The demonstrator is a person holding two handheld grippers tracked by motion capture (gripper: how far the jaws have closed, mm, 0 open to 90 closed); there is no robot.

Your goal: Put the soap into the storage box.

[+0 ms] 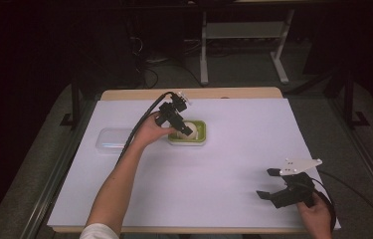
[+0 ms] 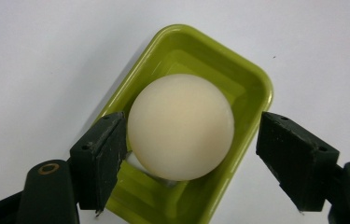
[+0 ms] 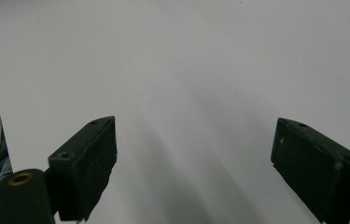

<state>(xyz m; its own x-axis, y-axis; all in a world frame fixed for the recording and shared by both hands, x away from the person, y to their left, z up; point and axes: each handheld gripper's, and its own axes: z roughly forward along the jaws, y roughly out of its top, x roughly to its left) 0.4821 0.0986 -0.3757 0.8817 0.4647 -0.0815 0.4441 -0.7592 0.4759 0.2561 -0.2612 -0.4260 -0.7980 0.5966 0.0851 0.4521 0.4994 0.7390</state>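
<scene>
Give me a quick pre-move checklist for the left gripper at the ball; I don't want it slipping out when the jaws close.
1. Jaws of the left gripper open wider than the cream ball: ok.
2. Ball between the jaws: ok, though one jaw is at the ball and the other stands off, so off-centre.
3. Ball seated in the green tray: ok.
4. Jaws clear of the tray's rim: cannot tell.
5. Right gripper out of the way: ok, open over bare white table sheet near the front edge.
6. Clear lid clear of the work: ok, lying left of the tray.
</scene>
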